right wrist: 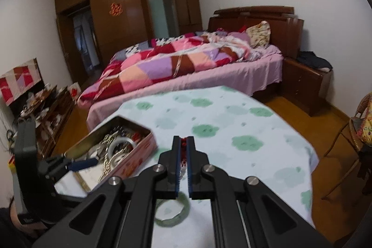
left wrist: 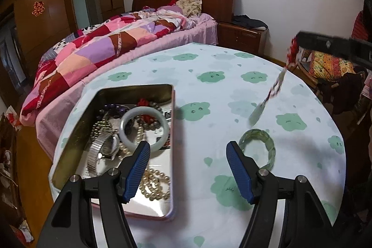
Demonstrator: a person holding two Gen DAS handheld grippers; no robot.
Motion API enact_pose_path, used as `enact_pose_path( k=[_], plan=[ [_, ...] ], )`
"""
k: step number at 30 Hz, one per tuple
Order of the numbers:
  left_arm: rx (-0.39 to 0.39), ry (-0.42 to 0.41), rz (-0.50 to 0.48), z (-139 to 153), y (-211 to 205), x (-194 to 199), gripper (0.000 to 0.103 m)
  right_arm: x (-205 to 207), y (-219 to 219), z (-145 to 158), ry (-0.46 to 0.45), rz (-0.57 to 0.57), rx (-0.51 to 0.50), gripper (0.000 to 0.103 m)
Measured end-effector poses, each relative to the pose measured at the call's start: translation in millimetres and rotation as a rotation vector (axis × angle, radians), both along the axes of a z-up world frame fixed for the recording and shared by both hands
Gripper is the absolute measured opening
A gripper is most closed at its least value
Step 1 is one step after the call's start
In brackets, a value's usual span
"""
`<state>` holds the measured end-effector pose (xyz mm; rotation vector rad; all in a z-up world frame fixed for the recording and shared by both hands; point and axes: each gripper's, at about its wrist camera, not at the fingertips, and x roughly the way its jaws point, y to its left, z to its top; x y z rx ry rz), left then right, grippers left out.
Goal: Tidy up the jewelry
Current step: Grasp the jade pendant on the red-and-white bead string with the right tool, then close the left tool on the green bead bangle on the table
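An open metal tin (left wrist: 173, 113) on the table holds a pale jade bangle (left wrist: 143, 127), a metal watch (left wrist: 105, 145), pearl strands (left wrist: 154, 185) and beads. A green bangle (left wrist: 258, 147) lies on the tablecloth right of the tin. My left gripper (left wrist: 188, 150) is open and empty, low over the tin's right edge. My right gripper (right wrist: 184, 143) is shut on a red-corded pendant (right wrist: 183, 150), held above the table. From the left wrist view the pendant (left wrist: 272, 94) dangles blurred at the right. The green bangle (right wrist: 173, 213) lies under the right gripper. The tin (right wrist: 139, 150) stands left of it.
The round table (left wrist: 232, 85) has a white cloth with green cloud prints. A bed with a patchwork quilt (left wrist: 104, 48) stands behind it, a wooden nightstand (left wrist: 241, 35) beside it. A wicker chair (right wrist: 358, 131) stands at the right, cluttered shelves (right wrist: 46, 113) at the left.
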<state>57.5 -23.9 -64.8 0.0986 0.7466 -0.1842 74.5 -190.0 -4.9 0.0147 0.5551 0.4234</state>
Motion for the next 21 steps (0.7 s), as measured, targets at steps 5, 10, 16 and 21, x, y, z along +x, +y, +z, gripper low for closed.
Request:
enact_pose_path(
  k=[5,10,16,21],
  plan=[
    [0.01,0.02,-0.04,-5,-18,8,0.068,11,-9,-10,0.016,-0.03,-0.014,0.006],
    [0.033,0.066,-0.089,-19,-39,17,0.068,25,-21,-53,0.138,-0.04,-0.033,0.006],
    [0.068,0.103,-0.124,-32,-58,26,0.068,31,-42,-98,0.255,-0.077,-0.064,0.011],
    [0.063,0.119,-0.134,-38,-60,27,0.066,33,-54,-103,0.282,-0.091,-0.053,0.024]
  ],
)
